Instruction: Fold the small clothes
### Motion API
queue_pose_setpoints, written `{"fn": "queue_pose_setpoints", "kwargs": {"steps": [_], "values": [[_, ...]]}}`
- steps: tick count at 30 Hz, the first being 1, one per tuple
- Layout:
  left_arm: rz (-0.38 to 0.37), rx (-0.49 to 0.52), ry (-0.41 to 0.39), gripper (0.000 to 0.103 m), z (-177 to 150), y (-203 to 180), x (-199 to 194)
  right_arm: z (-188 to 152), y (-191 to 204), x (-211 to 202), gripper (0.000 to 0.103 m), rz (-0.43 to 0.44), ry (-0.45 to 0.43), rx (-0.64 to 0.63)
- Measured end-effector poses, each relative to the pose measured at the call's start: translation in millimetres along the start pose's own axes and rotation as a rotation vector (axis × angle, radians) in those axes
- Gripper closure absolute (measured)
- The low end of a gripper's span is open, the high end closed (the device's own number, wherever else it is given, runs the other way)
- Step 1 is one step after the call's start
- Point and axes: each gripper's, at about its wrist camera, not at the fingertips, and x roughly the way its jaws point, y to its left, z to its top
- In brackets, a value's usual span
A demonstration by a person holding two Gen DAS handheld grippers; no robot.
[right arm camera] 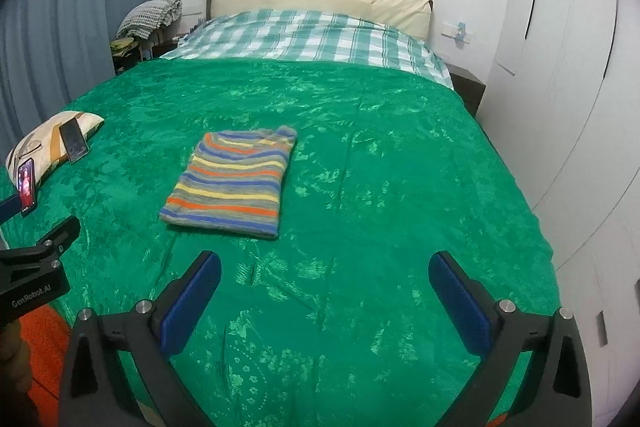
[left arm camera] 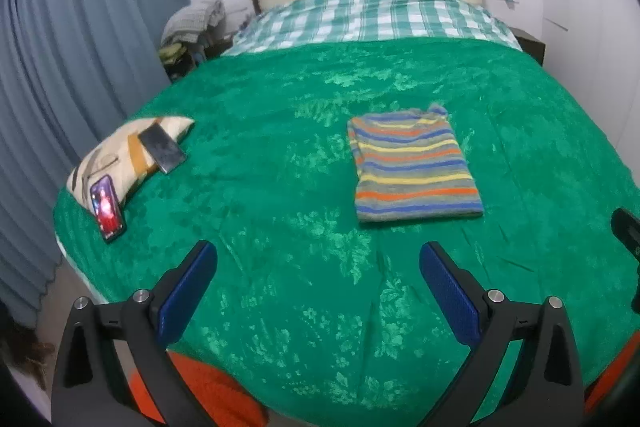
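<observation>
The folded striped shirt [left arm camera: 416, 167] lies flat on the green blanket [left arm camera: 260, 167] mid-bed. Left hand-held gripper [left arm camera: 318, 259] and right hand-held gripper [right arm camera: 325, 267] hover near it, both spread wide, holding nothing.

The left gripper [left arm camera: 318, 269] has two fingers [left arm camera: 192, 287] made of dark grey plastic, and each finger wears a flat blue pad with a bumpy face. Round silver screws [left arm camera: 141, 295] sit on the finger joints, two on each side. The frame under them has cut-out holes shaped like long triangles. The right gripper [right arm camera: 325, 277] looks just the same: dark grey fingers, blue pads [right arm camera: 460, 307], shiny silver screws. Seen from beside the right gripper, the left one's black body carries small white letters that read GenRobot.AI [right arm camera: 31, 299].
</observation>
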Motion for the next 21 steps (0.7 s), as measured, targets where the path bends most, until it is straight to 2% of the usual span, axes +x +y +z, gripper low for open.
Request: {"fn": "queue_pose_setpoints", "kwargs": {"steps": [6,14,17,21], "values": [[0.015,0.019,-0.014,0.001,2,-1,-6,1,1,-2,0.001,-0.008,0.002,-0.003],[-0.016,0.027,-0.018,0.000,8,-3,-16,1,0,-7,0.001,-0.009,0.004,0.000],[-0.045,0.033,0.001,0.000,16,-2,-21,4,-2,-10,0.001,0.030,0.010,0.008],[-0.028,0.046,-0.038,0.000,34,4,-38,24,-5,-24,0.001,0.091,-0.013,-0.032]]}}
